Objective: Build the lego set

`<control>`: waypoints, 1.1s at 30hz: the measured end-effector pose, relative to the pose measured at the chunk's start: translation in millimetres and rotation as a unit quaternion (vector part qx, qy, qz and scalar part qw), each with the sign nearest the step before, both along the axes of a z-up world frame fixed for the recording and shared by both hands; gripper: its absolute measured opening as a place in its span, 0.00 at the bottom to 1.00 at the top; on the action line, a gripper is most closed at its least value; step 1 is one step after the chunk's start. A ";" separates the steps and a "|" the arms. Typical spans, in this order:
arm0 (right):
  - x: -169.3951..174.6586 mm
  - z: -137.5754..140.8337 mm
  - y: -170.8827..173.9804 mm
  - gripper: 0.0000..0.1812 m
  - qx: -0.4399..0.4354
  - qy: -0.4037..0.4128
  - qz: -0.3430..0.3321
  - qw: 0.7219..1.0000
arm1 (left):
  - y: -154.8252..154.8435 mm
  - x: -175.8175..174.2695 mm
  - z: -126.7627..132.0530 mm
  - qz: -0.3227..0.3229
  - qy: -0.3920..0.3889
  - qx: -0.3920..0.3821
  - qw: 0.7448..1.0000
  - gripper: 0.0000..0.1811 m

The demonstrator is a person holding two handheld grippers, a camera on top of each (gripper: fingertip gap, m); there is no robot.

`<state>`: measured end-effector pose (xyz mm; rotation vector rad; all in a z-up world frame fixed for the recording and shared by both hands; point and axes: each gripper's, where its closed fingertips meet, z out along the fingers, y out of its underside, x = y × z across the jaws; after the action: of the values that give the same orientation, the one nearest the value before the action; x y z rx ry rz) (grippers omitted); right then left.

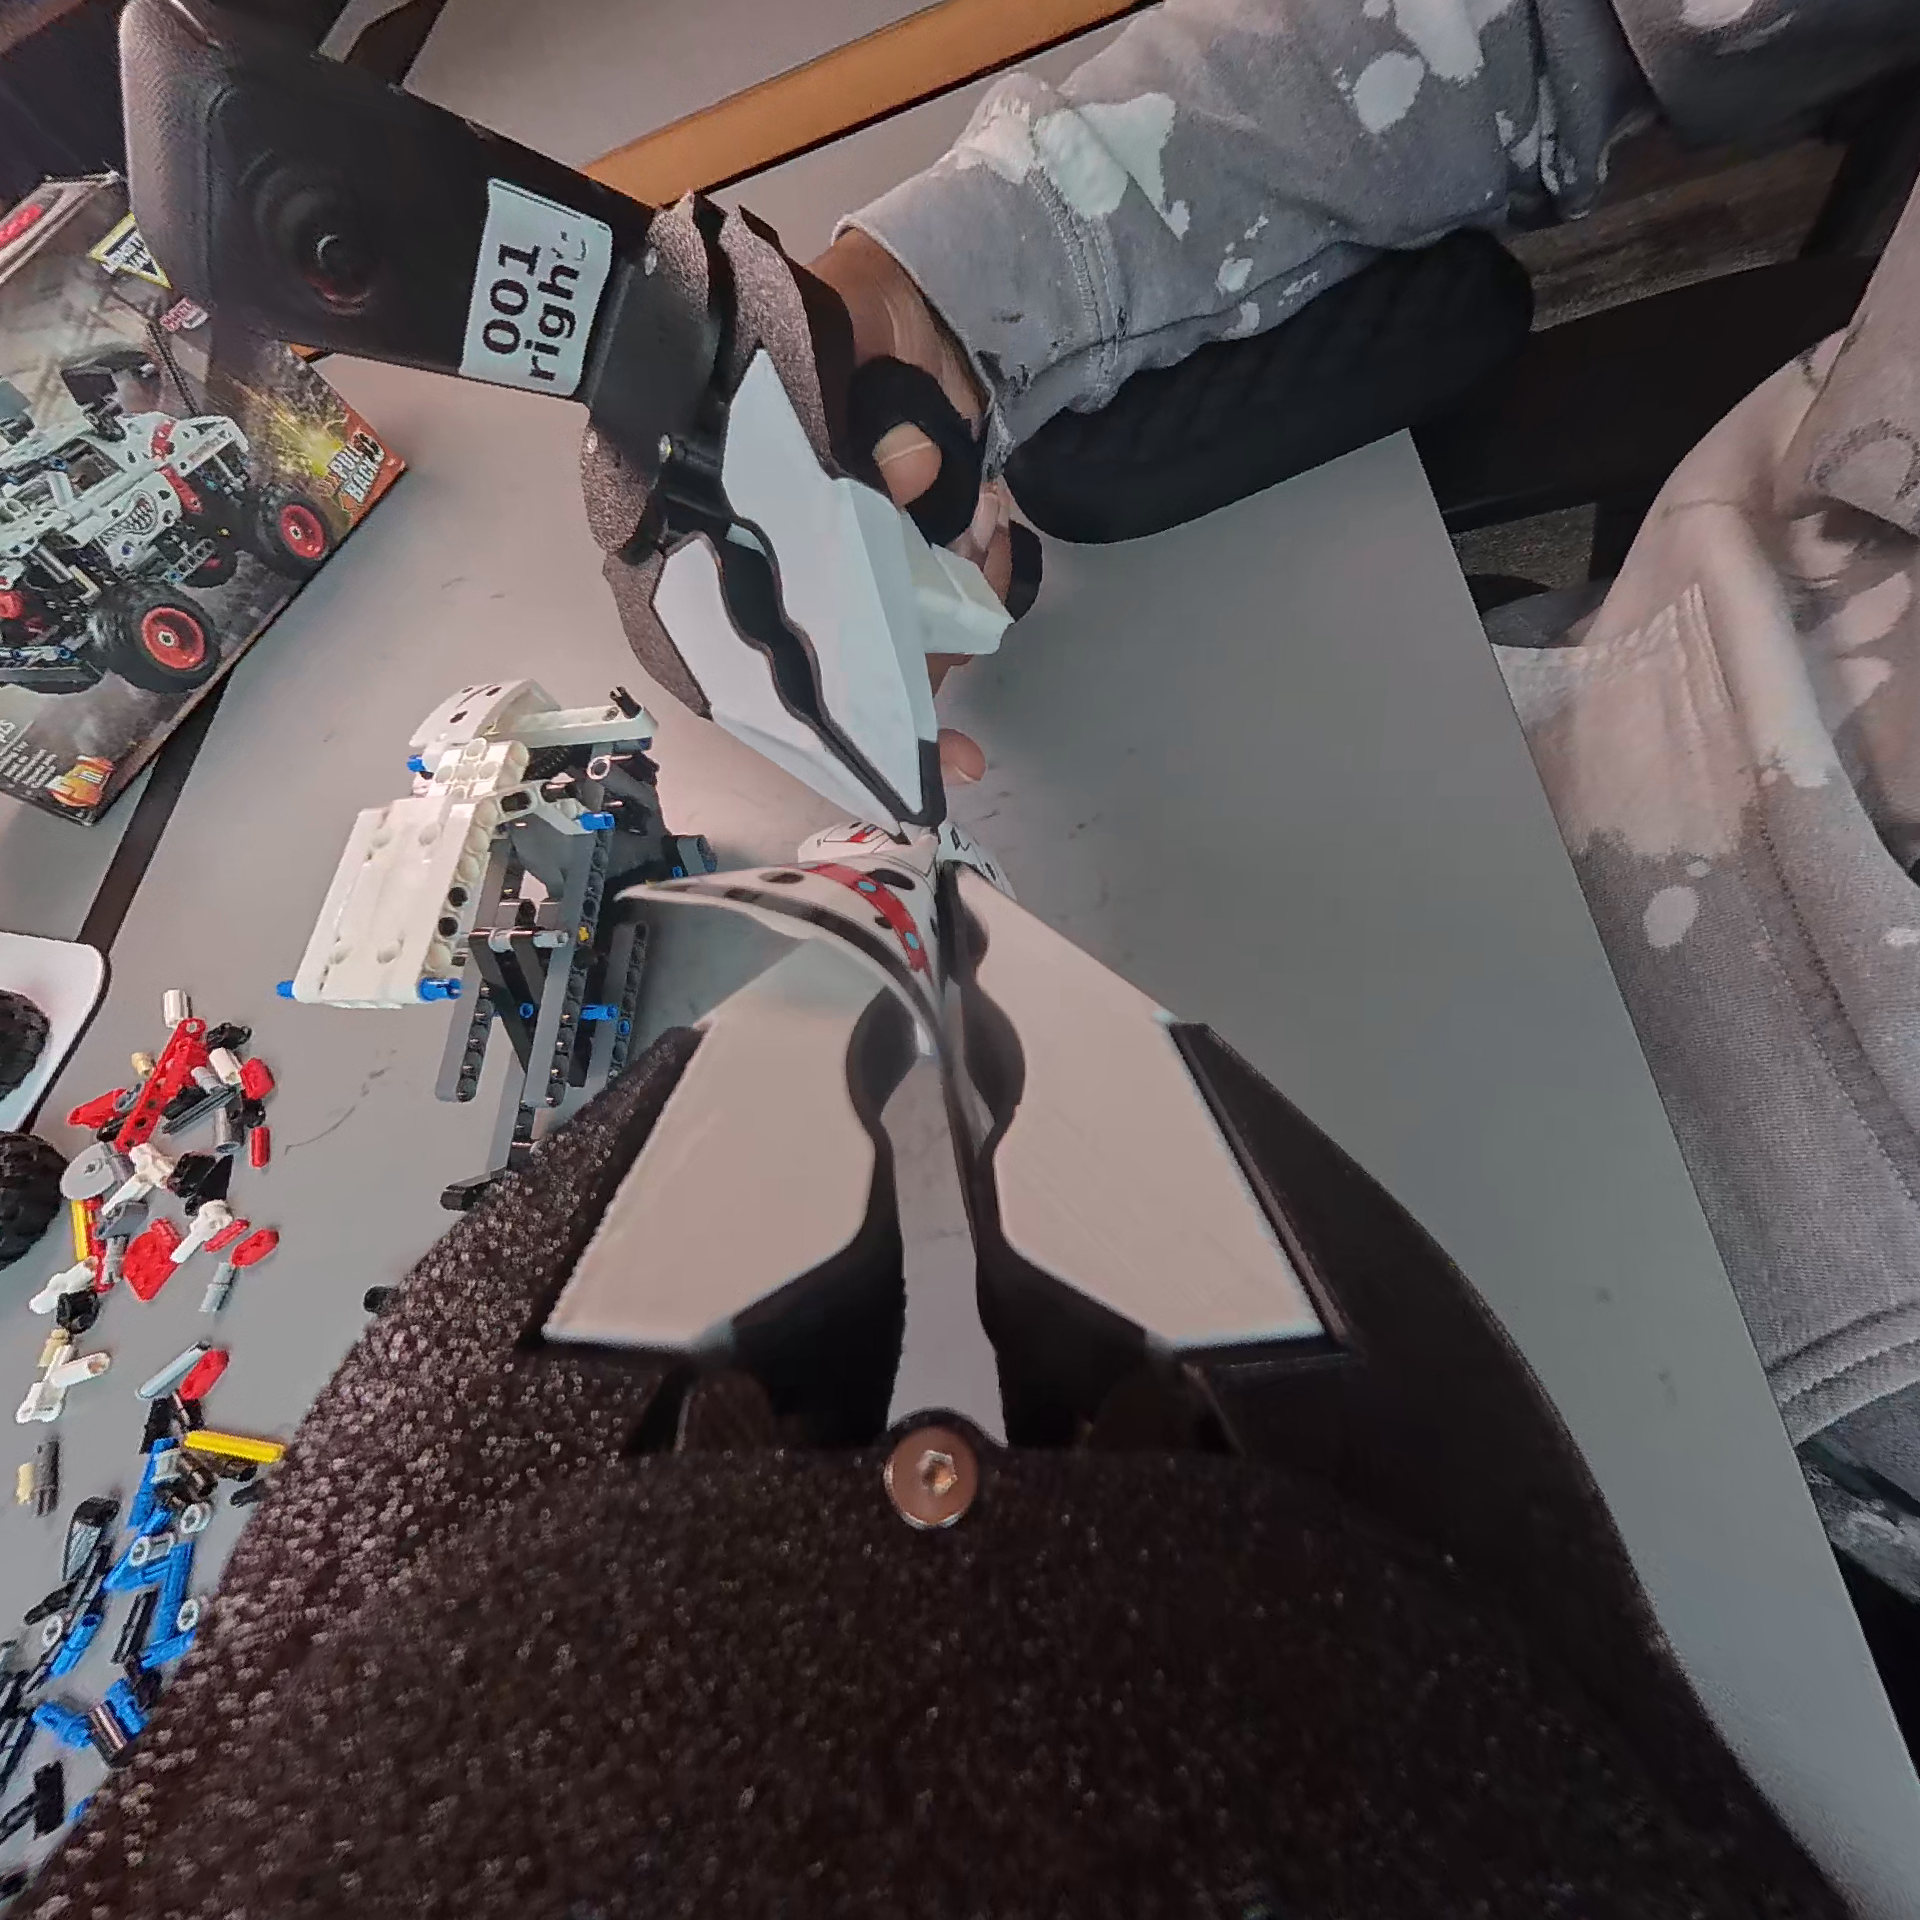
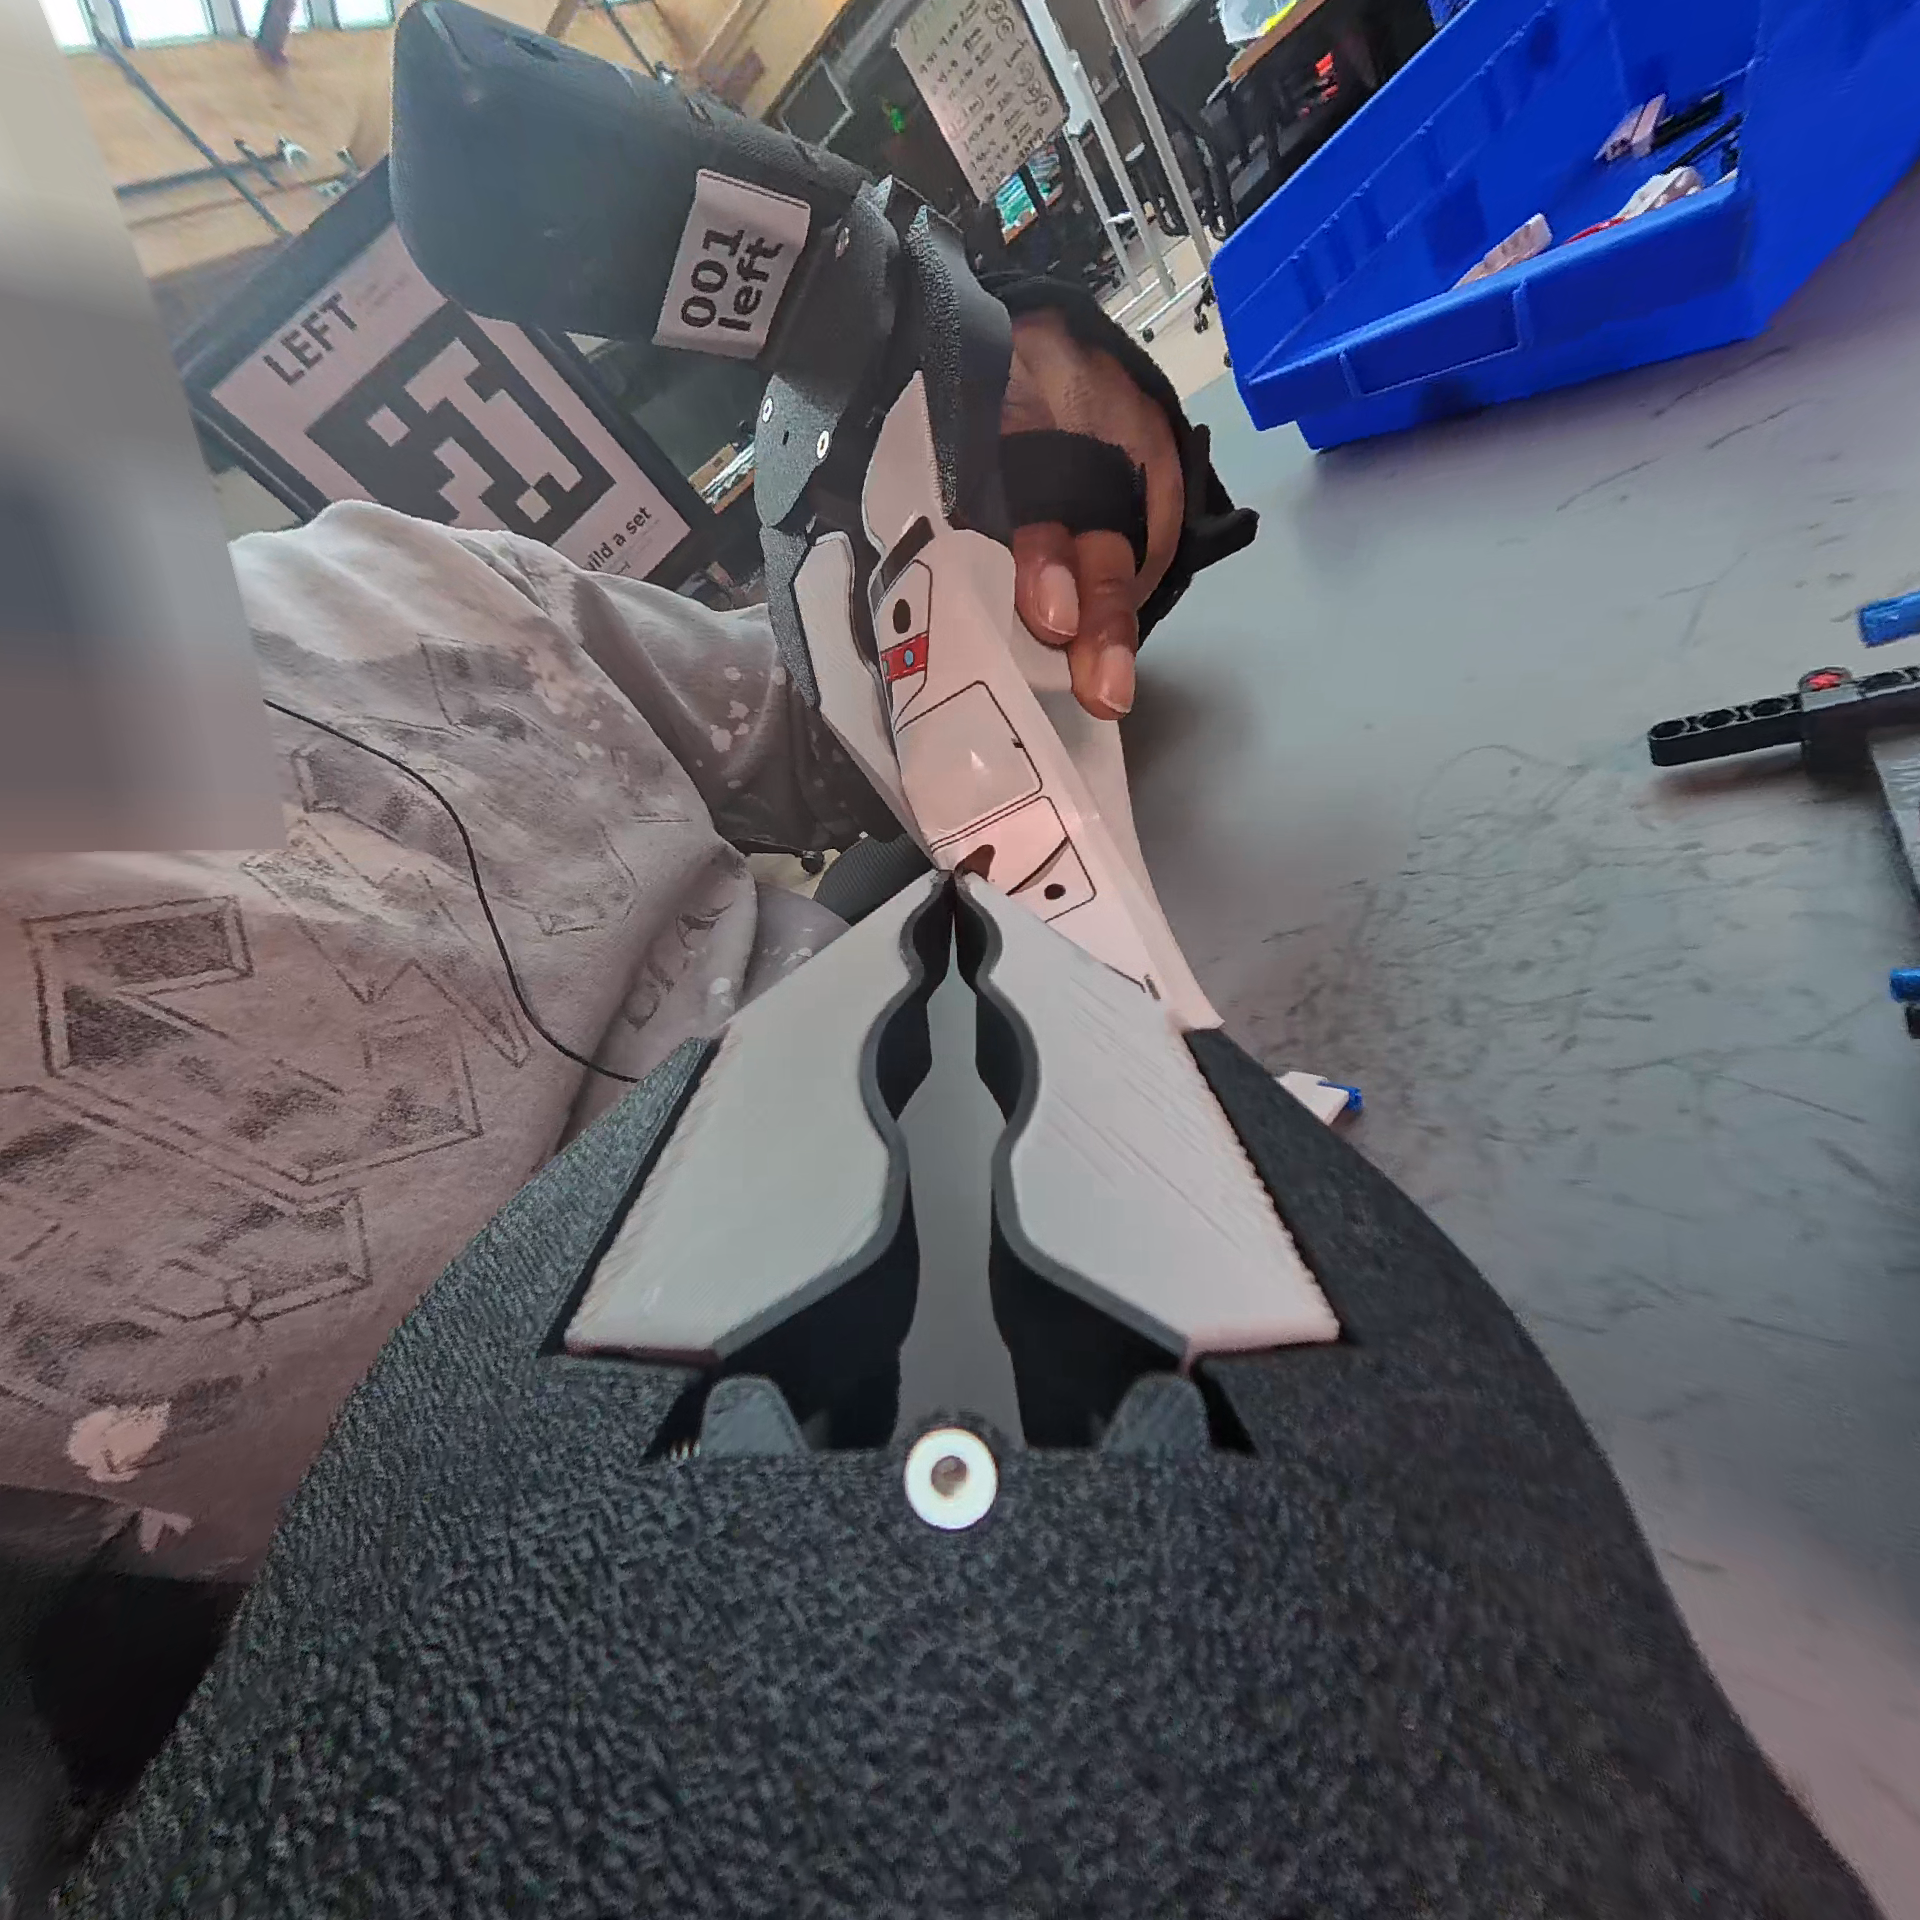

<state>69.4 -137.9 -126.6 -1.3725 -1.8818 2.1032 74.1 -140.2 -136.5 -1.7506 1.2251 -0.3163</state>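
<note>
A white sticker sheet (image 1: 831, 894) with red and black marks is held in the air between both grippers. My left gripper (image 1: 943, 878) is shut on the sheet, which curls over its left finger. My right gripper (image 1: 920, 810) comes from above, tip to tip with the left, and is shut on the sheet's edge. In the right wrist view my right gripper (image 2: 951, 883) pinches the lower end of the sheet (image 2: 966, 748), and the left gripper (image 2: 925, 831) holds it from above. The partly built white and grey truck (image 1: 499, 894) stands on the table to the left.
Loose red, blue, black and white parts (image 1: 156, 1195) lie at the left, beside a black tyre (image 1: 21, 1195) and a white tray (image 1: 52, 987). The set's box (image 1: 156, 499) lies at the far left. A blue bin (image 2: 1507, 208) and a black beam (image 2: 1766, 727) are on the grey table (image 1: 1247, 831). Only a small space, under 4 cm, lies between the two pairs of fingers. The black beam (image 2: 1766, 727) is about equally far from each gripper, around 15 centimetres.
</note>
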 end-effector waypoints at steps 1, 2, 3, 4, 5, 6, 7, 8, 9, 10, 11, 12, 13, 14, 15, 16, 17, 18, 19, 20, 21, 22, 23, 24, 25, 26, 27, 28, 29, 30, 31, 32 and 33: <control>0.0 0.2 0.2 0.00 -0.004 -0.003 -0.001 1.000 | 0.0 0.1 0.0 0.000 0.000 0.000 1.000 0.00; -0.4 0.0 0.9 0.00 -0.007 -0.006 -0.004 1.000 | 0.0 -0.2 -0.3 -0.001 0.002 0.001 1.000 0.00; -0.1 0.2 1.6 0.00 -0.010 -0.007 -0.006 1.000 | -1.1 0.2 -0.8 -0.005 0.004 0.000 1.000 0.00; 0.2 2.0 3.7 0.00 -0.016 -0.004 -0.011 1.000 | -1.8 0.1 -0.7 -0.006 0.005 0.001 1.000 0.00; 0.4 5.2 7.3 0.00 -0.026 -0.001 -0.018 1.000 | -1.7 -0.5 -0.4 -0.006 0.005 0.003 1.000 0.00; 0.4 7.5 11.3 0.00 -0.033 -0.002 -0.026 0.999 | -1.5 -1.2 0.2 -0.004 0.003 0.004 1.000 0.00; 0.2 5.6 14.6 0.00 -0.021 -0.004 -0.034 0.999 | -1.3 -1.6 0.4 -0.004 0.001 0.002 1.000 0.00; 0.9 5.1 15.9 0.00 -0.006 0.004 -0.039 0.999 | -0.7 -2.2 0.3 -0.002 0.000 0.000 1.000 0.00; 2.2 9.1 15.8 0.00 -0.005 0.016 -0.039 0.999 | 0.2 -2.7 0.8 0.000 -0.004 0.001 1.000 0.00; 3.4 15.5 15.7 0.00 -0.013 0.029 -0.040 0.999 | 0.7 -3.0 2.6 0.000 -0.013 0.000 1.000 0.00; 4.2 21.1 16.5 0.00 -0.017 0.041 -0.043 0.998 | 1.0 -3.5 4.7 0.001 -0.023 -0.002 1.000 0.00; 4.4 24.9 18.6 0.00 -0.013 0.053 -0.050 0.997 | 1.6 -4.5 7.2 0.003 -0.034 -0.004 0.999 0.00; 4.6 29.4 21.2 0.00 -0.008 0.068 -0.058 0.996 | 2.3 -5.8 9.4 0.005 -0.046 -0.008 0.999 0.00; 6.1 37.9 23.7 0.00 -0.011 0.093 -0.066 0.993 | 2.9 -7.1 11.4 0.007 -0.060 -0.014 0.998 0.00; 9.0 49.5 26.6 0.00 -0.021 0.124 -0.073 0.989 | 4.5 -9.4 13.4 0.012 -0.076 -0.019 0.997 0.00; 12.7 62.5 30.0 0.00 -0.028 0.160 -0.083 0.983 | 7.0 -12.5 15.4 0.020 -0.095 -0.026 0.995 0.01; 18.5 78.7 33.8 0.00 -0.038 0.203 -0.095 0.974 | 10.2 -16.8 17.0 0.029 -0.114 -0.031 0.993 0.00; 24.8 94.9 38.8 0.00 -0.053 0.237 -0.110 0.964 | 14.4 -22.8 19.5 0.041 -0.136 -0.033 0.989 0.00; 29.2 107.0 44.8 0.00 -0.057 0.259 -0.127 0.956 | 18.9 -29.7 23.2 0.056 -0.161 -0.036 0.985 0.00; 30.9 114.1 51.8 0.00 -0.043 0.275 -0.153 0.948 | 22.9 -36.9 27.8 0.069 -0.187 -0.041 0.979 0.01; 31.0 117.1 59.8 0.00 -0.020 0.284 -0.184 0.941 | 28.0 -45.7 34.2 0.085 -0.214 -0.041 0.972 0.00; 30.4 117.4 67.6 0.00 0.003 0.285 -0.212 0.935 | 34.3 -56.6 42.0 0.105 -0.242 -0.038 0.964 0.00; 30.2 116.4 74.3 0.00 0.025 0.285 -0.235 0.929 | 40.9 -68.3 50.6 0.124 -0.269 -0.038 0.954 0.00; 30.4 115.7 80.0 0.00 0.038 0.284 -0.253 0.924 | 49.5 -82.9 58.6 0.149 -0.293 -0.041 0.944 0.00; 30.6 114.8 84.8 0.00 0.044 0.282 -0.266 0.921 | 60.6 -101.4 65.8 0.183 -0.311 -0.045 0.932 0.00; 30.3 113.5 88.6 0.00 0.045 0.277 -0.275 0.920 | 72.2 -121.3 73.9 0.216 -0.331 -0.050 0.917 0.00; 29.1 111.5 92.1 0.00 0.047 0.272 -0.284 0.918 | 83.8 -141.1 83.1 0.242 -0.357 -0.062 0.900 0.00; 27.6 109.0 94.8 0.00 0.052 0.267 -0.291 0.917 | 97.0 -162.1 93.1 0.264 -0.387 -0.074 0.880 0.00; 25.9 106.1 96.2 0.00 0.056 0.264 -0.295 0.917 | 112.7 -186.4 102.3 0.291 -0.415 -0.082 0.858 0.00; 24.1 103.0 96.6 0.00 0.062 0.260 -0.297 0.917 | 129.1 -210.9 110.1 0.315 -0.444 -0.090 0.834 0.00; 22.0 99.2 96.2 0.00 0.068 0.255 -0.298 0.917 | 146.1 -234.5 113.4 0.337 -0.470 -0.110 0.808 0.00; 19.9 94.9 95.4 0.00 0.076 0.250 -0.299 0.918 | 164.1 -258.8 109.3 0.369 -0.485 -0.137 0.781 0.00; 18.3 90.7 94.1 0.00 0.084 0.245 -0.298 0.919 | 181.3 -282.0 100.9 0.401 -0.483 -0.154 0.763 0.00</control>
<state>87.7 -43.8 -36.0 -1.0612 -1.2133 1.7113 -207.9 41.1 -35.6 -1.7954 -0.3634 -0.7879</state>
